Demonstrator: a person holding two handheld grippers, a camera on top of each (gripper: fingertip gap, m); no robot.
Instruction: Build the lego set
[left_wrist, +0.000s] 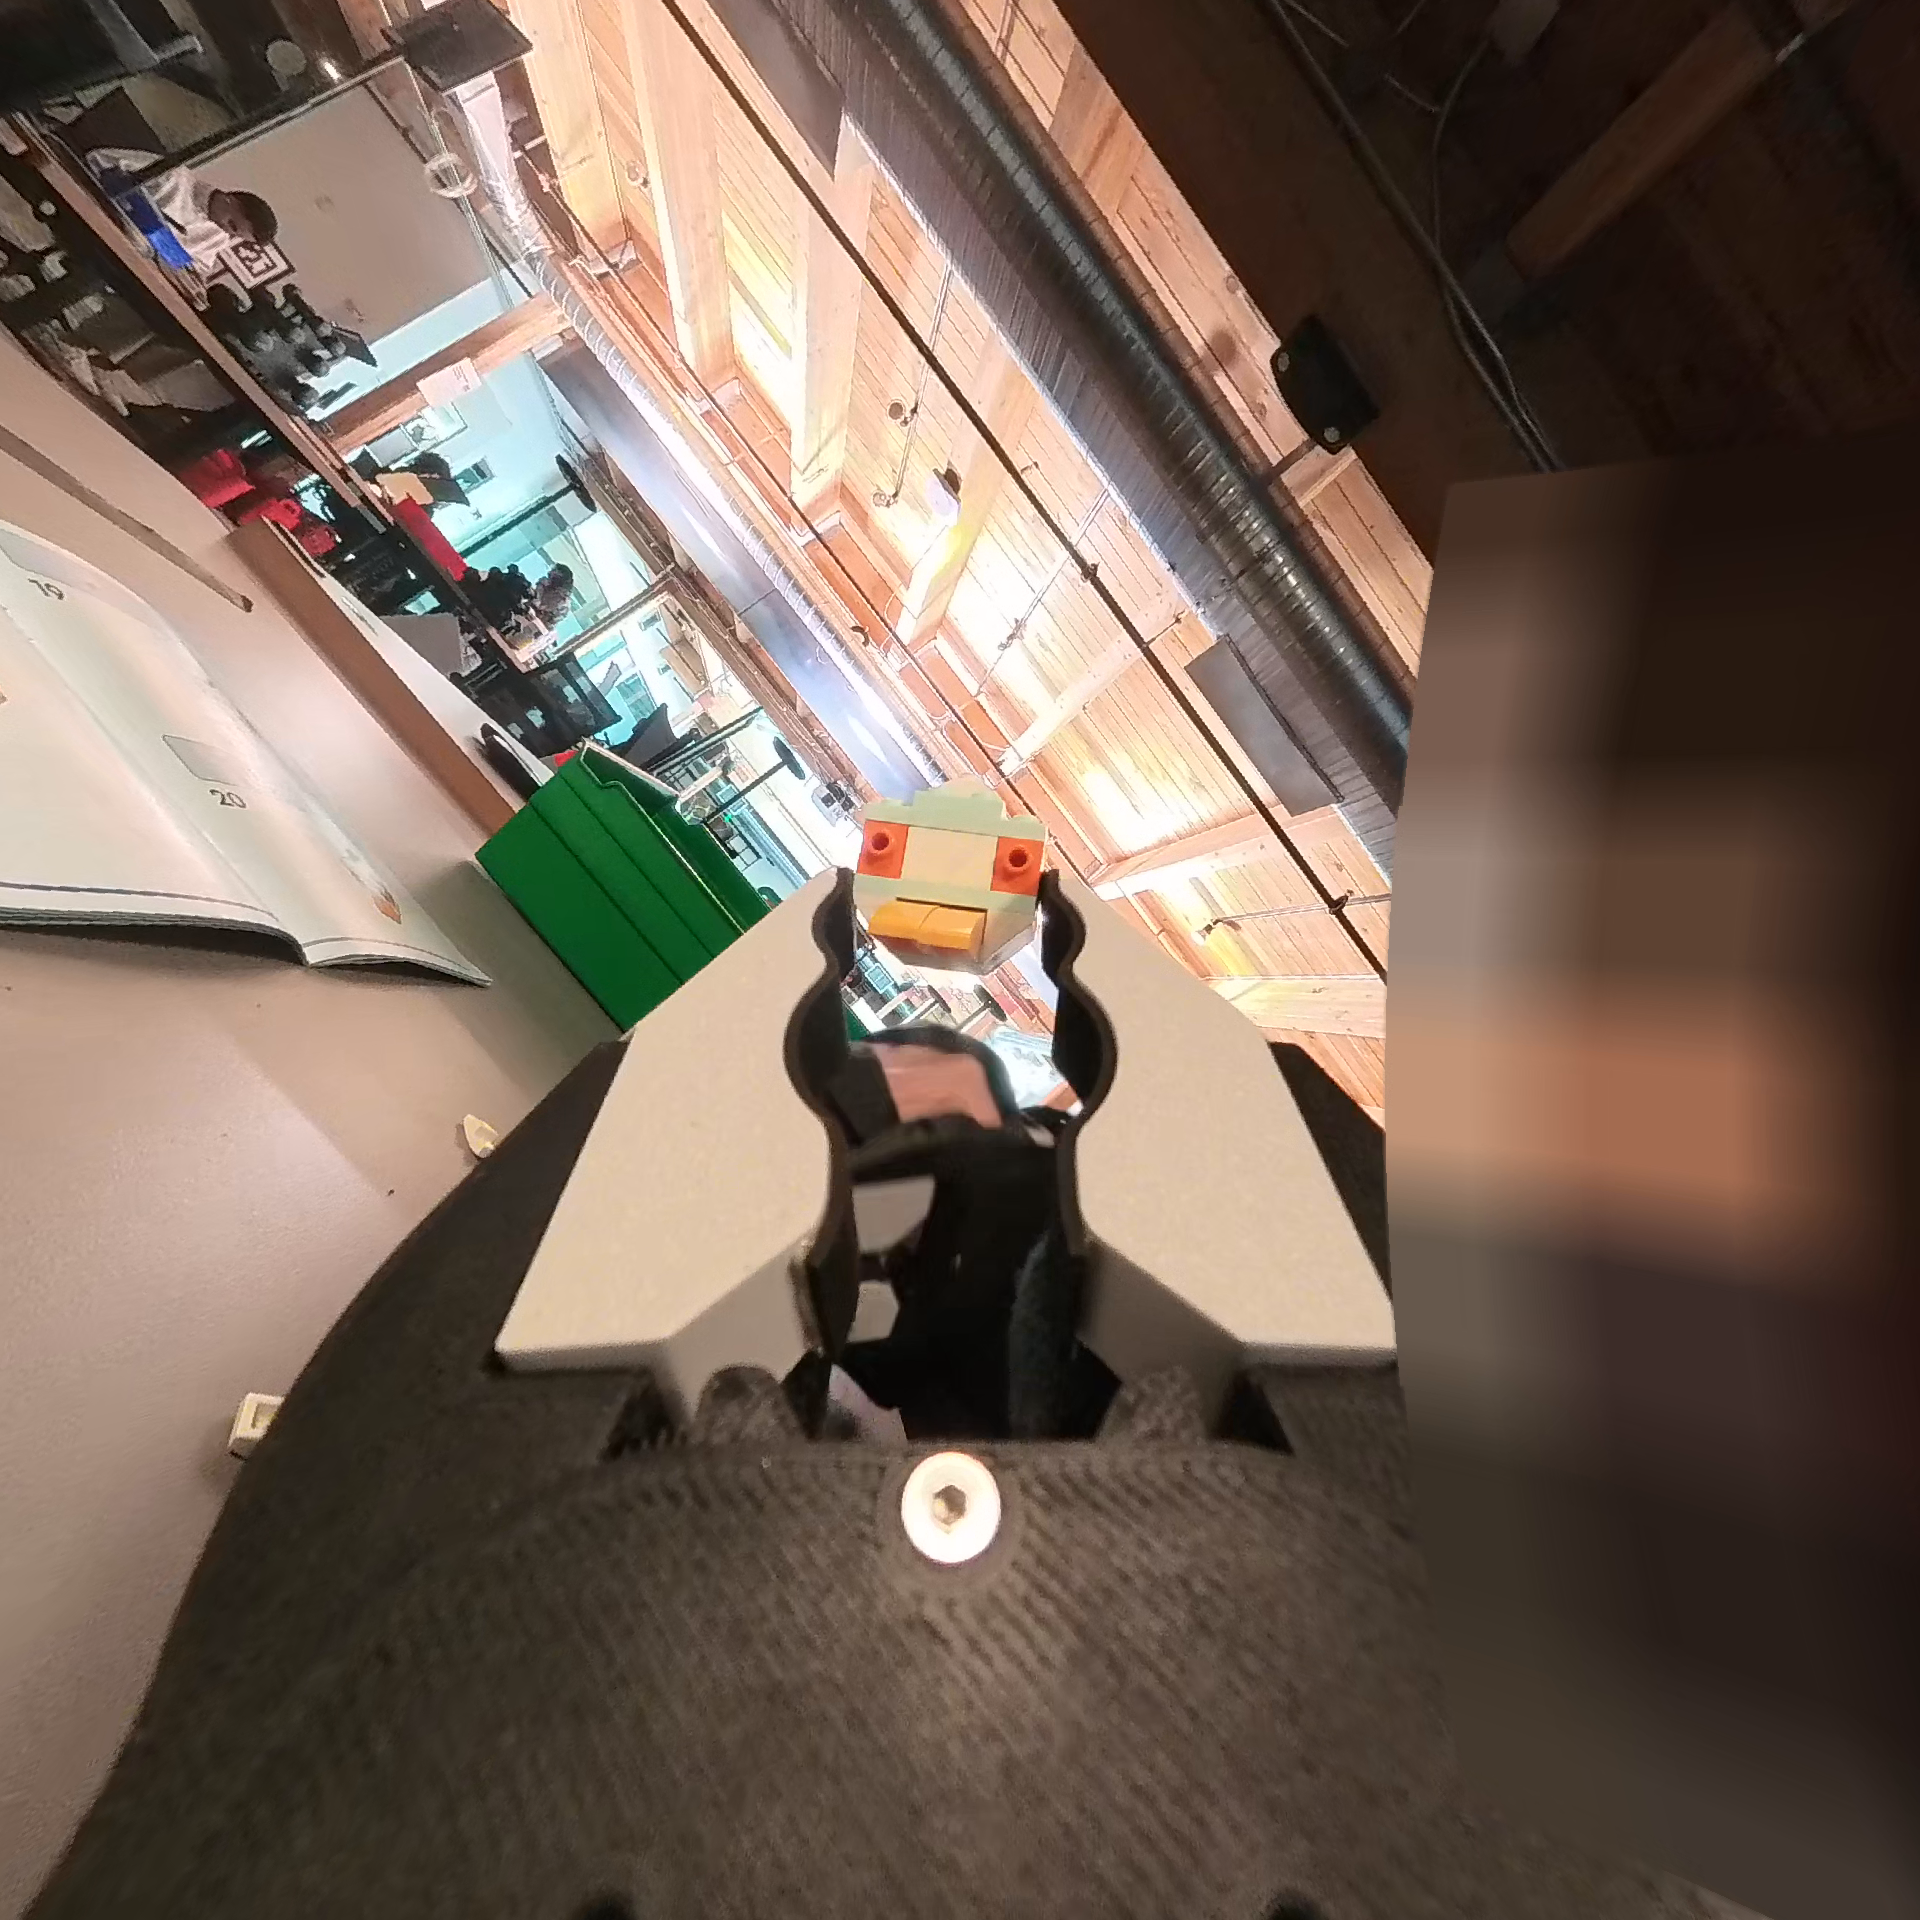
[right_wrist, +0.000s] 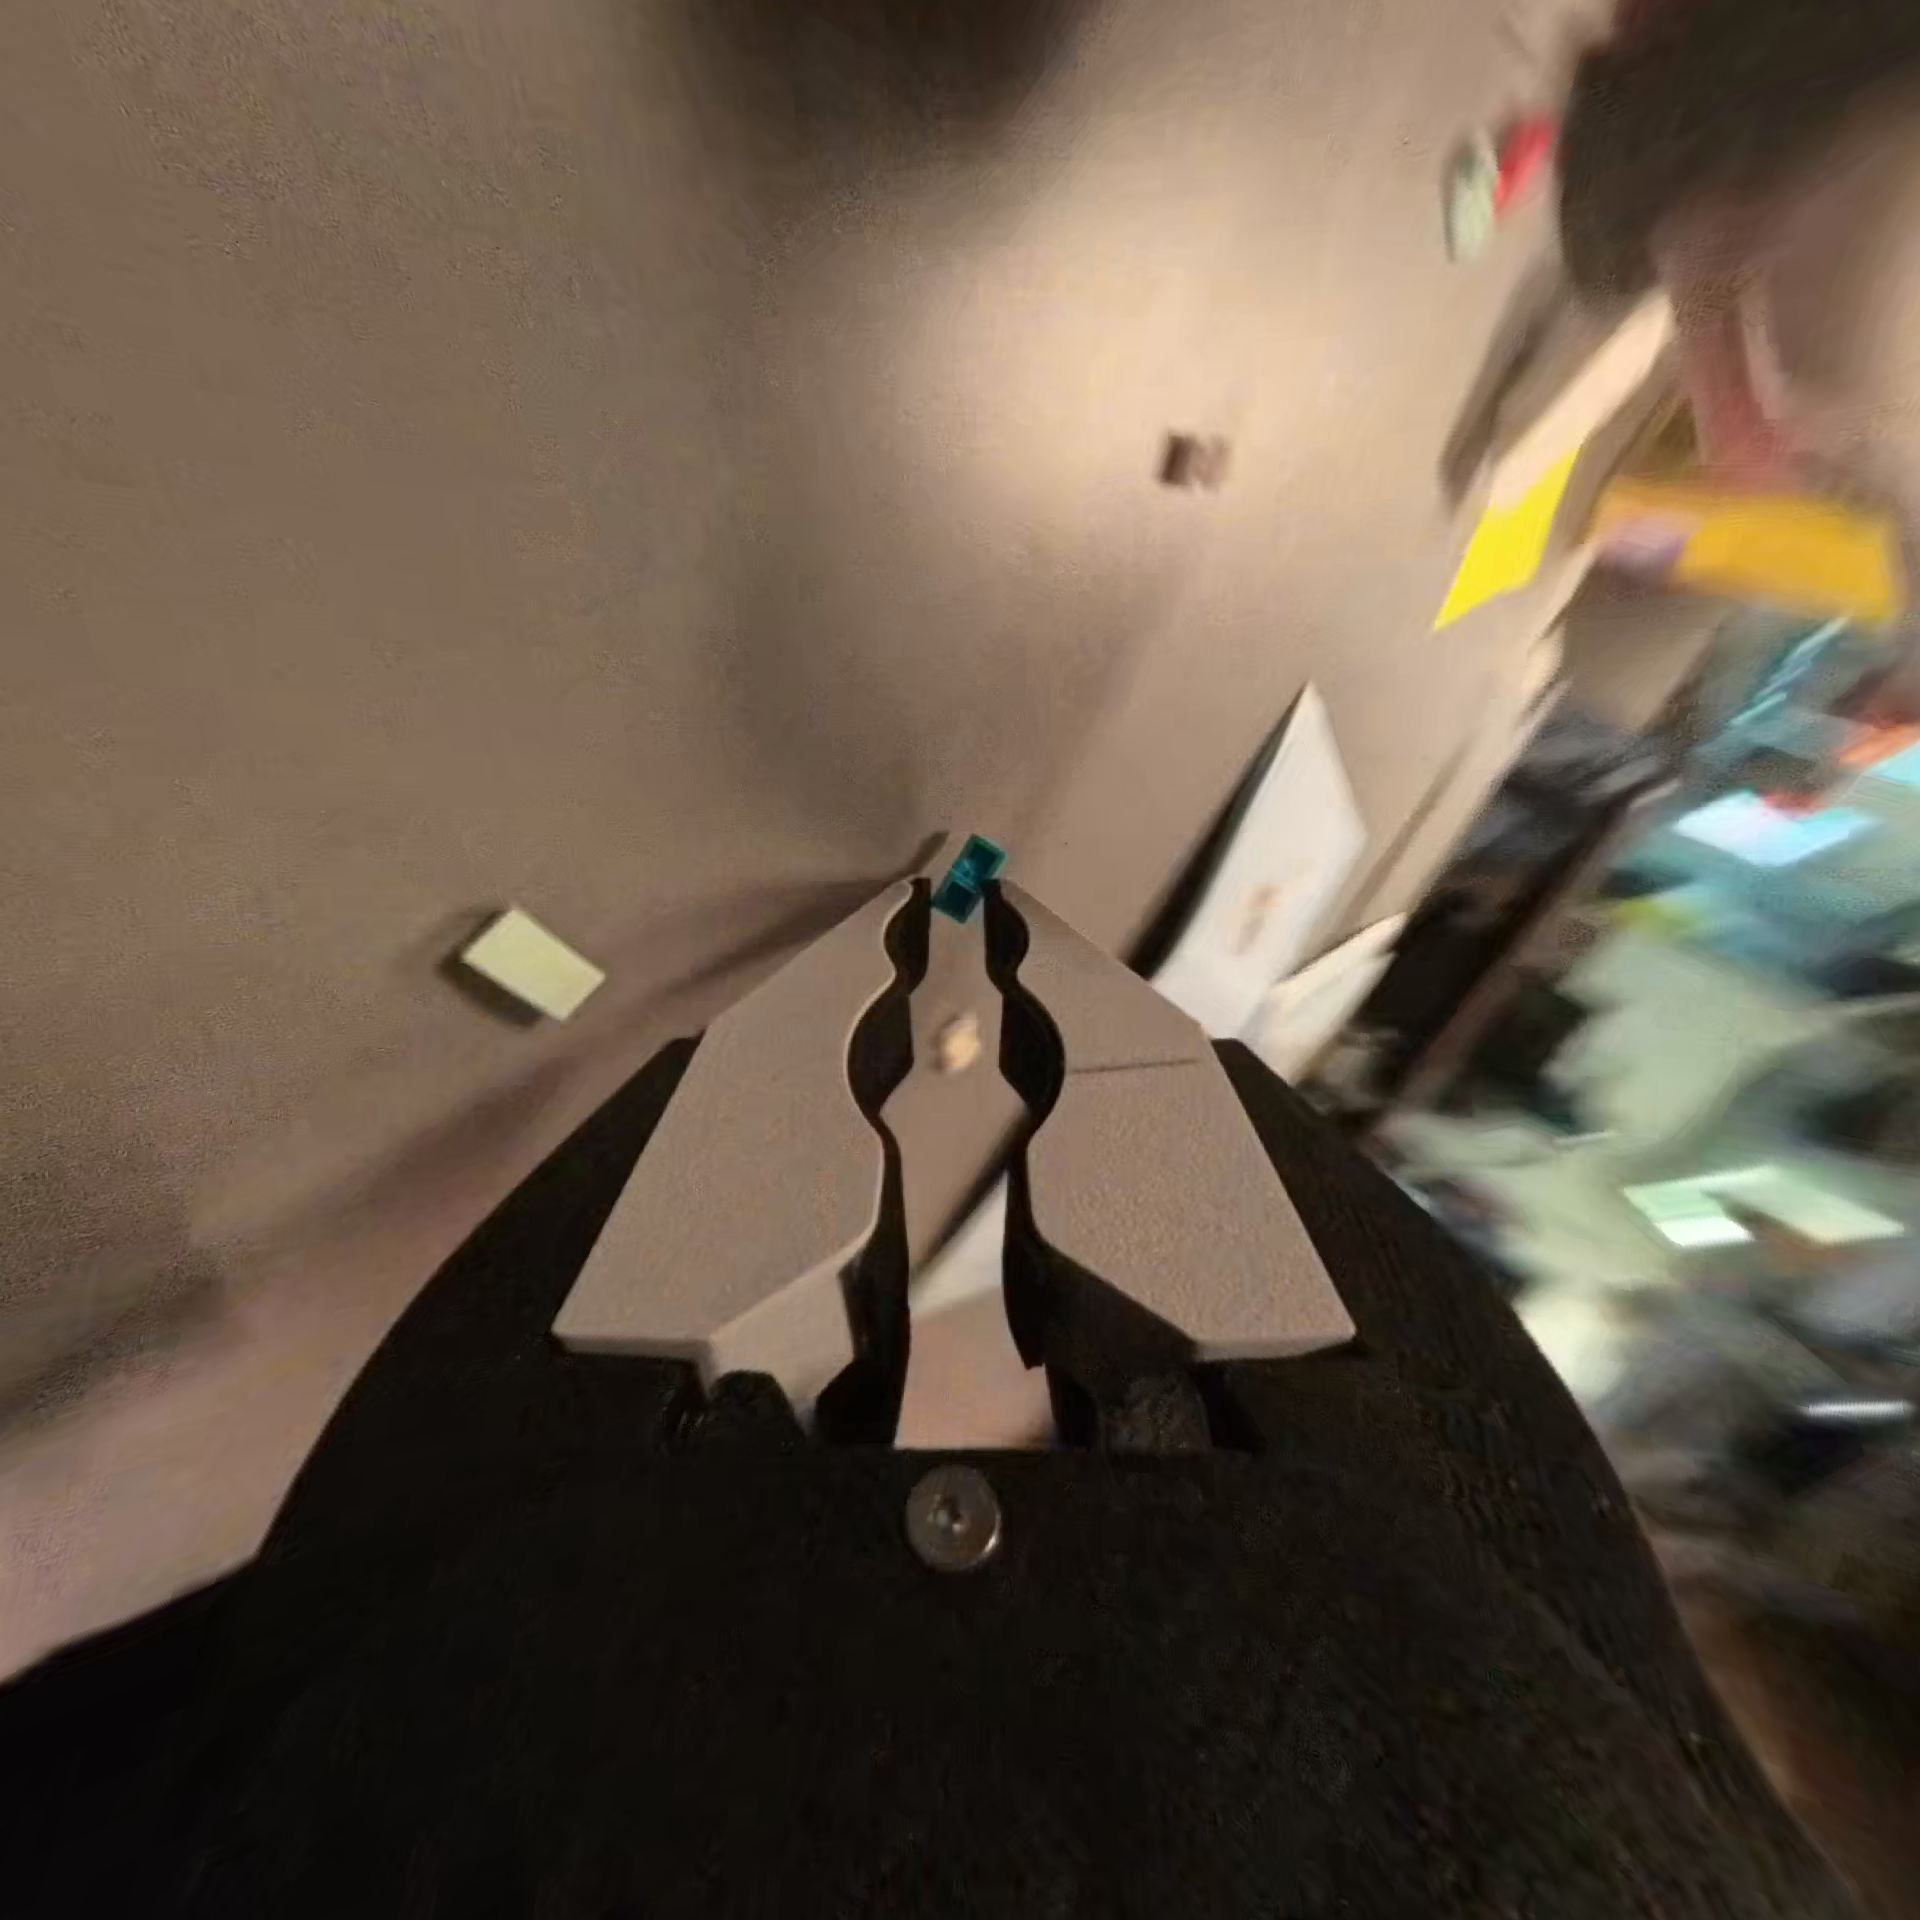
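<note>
My left gripper (left_wrist: 948, 894) is shut on a small lego build (left_wrist: 948, 883), a pale green head with two orange-red eye bricks and an orange beak. It is held up in the air, tilted toward the ceiling. My right gripper (right_wrist: 956, 888) is shut on a tiny teal brick (right_wrist: 964, 878) pinched at its fingertips above the grey table (right_wrist: 416, 416). The right wrist view is blurred by motion.
An open instruction booklet (left_wrist: 135, 790) lies on the table at left, with a green box (left_wrist: 613, 883) behind it. Small loose pieces lie on the table: a white one (left_wrist: 255, 1421), a pale flat one (right_wrist: 532, 964), a dark one (right_wrist: 1193, 457). A person's blurred figure fills the right side. My right fingertips sit around 15 cm from my left ones.
</note>
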